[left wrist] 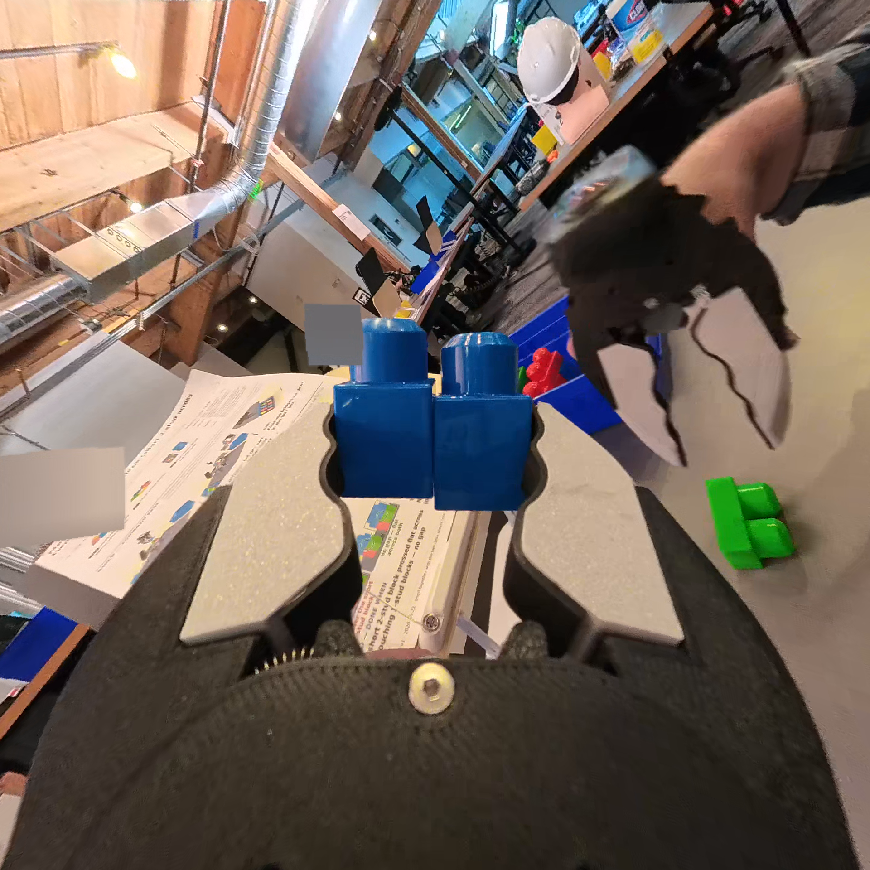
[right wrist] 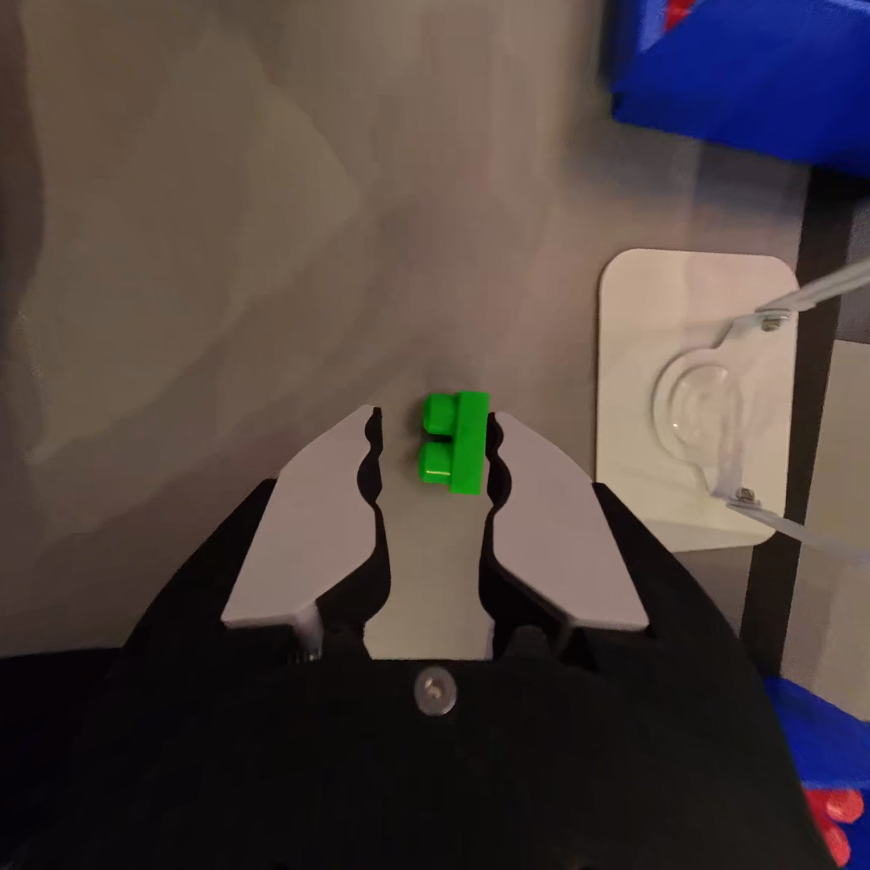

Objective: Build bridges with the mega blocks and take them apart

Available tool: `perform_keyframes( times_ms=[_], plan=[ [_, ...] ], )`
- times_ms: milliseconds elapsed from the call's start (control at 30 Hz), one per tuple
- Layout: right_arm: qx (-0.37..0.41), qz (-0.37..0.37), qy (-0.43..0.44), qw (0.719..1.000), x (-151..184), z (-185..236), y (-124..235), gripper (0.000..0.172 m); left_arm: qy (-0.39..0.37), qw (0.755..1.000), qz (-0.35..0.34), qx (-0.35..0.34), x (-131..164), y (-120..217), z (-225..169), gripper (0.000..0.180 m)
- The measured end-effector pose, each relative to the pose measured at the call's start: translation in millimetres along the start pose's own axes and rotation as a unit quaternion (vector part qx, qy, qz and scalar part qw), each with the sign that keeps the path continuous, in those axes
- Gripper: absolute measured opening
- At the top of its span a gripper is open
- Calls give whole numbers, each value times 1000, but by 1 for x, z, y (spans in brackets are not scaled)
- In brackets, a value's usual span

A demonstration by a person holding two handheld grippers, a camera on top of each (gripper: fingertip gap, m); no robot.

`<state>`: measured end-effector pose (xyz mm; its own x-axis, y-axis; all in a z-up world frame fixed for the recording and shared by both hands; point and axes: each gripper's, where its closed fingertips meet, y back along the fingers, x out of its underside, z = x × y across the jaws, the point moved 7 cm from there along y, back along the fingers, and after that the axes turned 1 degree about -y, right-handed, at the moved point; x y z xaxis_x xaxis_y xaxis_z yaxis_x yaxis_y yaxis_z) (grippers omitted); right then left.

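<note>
Our left tool (left wrist: 433,452) clamps two blue single-stud plastic blocks (left wrist: 433,442); our right tool (right wrist: 433,452) gapes over a green two-stud block (right wrist: 454,445) lying on the grey surface (right wrist: 235,235), beside a blue bin (left wrist: 584,405) holding red blocks (left wrist: 543,372).

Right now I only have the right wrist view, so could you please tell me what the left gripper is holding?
Observer: The left gripper is clamped on two blue single-stud blocks set side by side, with their studs pointing away from it.
Operator: Thank you. Is my right gripper down around the green block?
Observer: No. The right gripper hangs open above the table, and the green two-stud block lies on its side, clear of the fingers.
Operator: Is anything else near the left gripper?
Observer: A printed instruction sheet lies just beyond it.
</note>
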<state>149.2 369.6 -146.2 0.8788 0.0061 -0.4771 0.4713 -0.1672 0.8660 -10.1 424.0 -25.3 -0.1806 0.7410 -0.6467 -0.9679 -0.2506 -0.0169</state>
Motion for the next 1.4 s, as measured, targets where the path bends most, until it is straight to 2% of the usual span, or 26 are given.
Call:
perform_keyframes(
  times_ms=[67,200,367,500,567,633,700,767,867,1033,1167,1333,1400],
  plan=[
    [40,12,13,999,8,9,-20,46,-2,1000,3,3,2,-3,-2,74],
    [69,22,8,997,30,27,-53,46,-9,1000,10,5,4,-5,-4,74],
    [106,28,11,994,44,25,-74,44,-8,1000,8,-2,3,-2,-1,74],
    [129,35,17,991,46,15,-78,46,-12,1000,9,-4,1,-1,-1,74],
    [144,17,40,989,41,12,-71,38,-13,1000,11,-4,1,-1,0,73],
    [157,10,26,987,37,5,-62,46,-12,1000,11,-6,2,1,1,74],
    [176,12,31,984,39,-2,-59,45,-8,1000,9,-6,3,1,2,73],
    [174,46,4,984,47,-8,-67,54,-11,1000,12,-8,4,1,3,73],
    [182,79,0,980,55,-10,-78,56,-14,1000,14,-8,4,2,2,73],
    [168,71,-13,983,53,-14,-81,52,-15,1000,13,-9,1,3,2,74],
    [113,50,-58,991,54,-24,-84,49,-16,1000,15,-8,2,2,1,74],
    [89,35,-64,993,56,-32,-85,48,-14,1000,15,-6,3,3,1,74],
    [48,7,-99,994,55,-34,-83,48,-11,1000,15,-4,6,2,1,74]
  ],
)
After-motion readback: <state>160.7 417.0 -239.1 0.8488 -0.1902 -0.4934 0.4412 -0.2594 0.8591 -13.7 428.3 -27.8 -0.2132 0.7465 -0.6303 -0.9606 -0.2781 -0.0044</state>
